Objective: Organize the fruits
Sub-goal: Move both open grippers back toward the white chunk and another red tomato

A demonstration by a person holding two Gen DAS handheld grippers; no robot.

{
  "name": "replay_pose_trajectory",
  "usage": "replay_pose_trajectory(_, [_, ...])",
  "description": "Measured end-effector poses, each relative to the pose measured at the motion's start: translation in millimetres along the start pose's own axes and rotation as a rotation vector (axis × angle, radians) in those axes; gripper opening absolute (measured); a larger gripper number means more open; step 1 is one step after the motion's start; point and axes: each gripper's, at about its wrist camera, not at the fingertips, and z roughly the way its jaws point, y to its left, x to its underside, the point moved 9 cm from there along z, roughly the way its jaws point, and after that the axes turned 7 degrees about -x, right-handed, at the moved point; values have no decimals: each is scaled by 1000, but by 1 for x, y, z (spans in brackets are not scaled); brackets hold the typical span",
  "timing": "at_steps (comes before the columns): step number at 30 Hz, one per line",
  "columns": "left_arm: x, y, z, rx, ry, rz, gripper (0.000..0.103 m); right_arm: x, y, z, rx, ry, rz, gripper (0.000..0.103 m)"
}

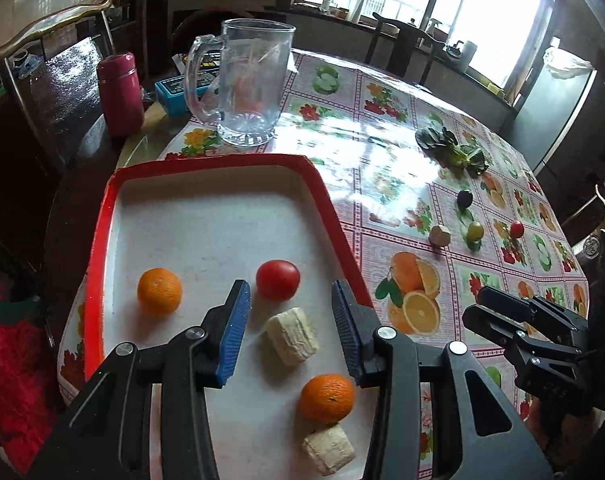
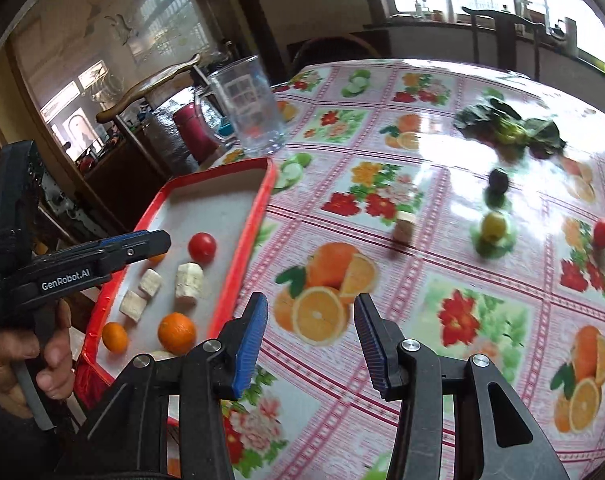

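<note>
A red tray (image 1: pixel 102 240) with a white floor holds two oranges (image 1: pixel 159 290) (image 1: pixel 327 398), a tomato (image 1: pixel 277 280) and pale peeled chunks (image 1: pixel 292 340). My left gripper (image 1: pixel 290 320) hovers open over the tray; one pale chunk lies below the gap, untouched. My right gripper (image 2: pixel 310 312) stands open over the bare tablecloth to the right of the tray (image 2: pixel 258 216), nothing between its fingers. Further out on the cloth lie a pale chunk (image 2: pixel 404 226), a green fruit (image 2: pixel 494 226), a small red fruit (image 2: pixel 603 232) and a dark fruit (image 2: pixel 498 180).
A tall glass mug (image 1: pixel 246 80) stands just beyond the tray, with a red flask (image 1: pixel 120 94) and a blue box (image 1: pixel 174 94) to its left. Leafy greens (image 1: pixel 454 148) lie far out on the fruit-print cloth. Chairs ring the round table. A hand (image 2: pixel 26 360) holds the left gripper.
</note>
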Motion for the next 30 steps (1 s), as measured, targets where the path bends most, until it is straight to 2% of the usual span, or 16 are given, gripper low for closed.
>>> replay_pose_trajectory(16, [13,-89,7,83,32,123,40,24,-87,-53,111,-41,116,46])
replay_pose_trajectory(30, [16,-143,25,146,80,174,40,30,-159,-76,204,-81,208,47])
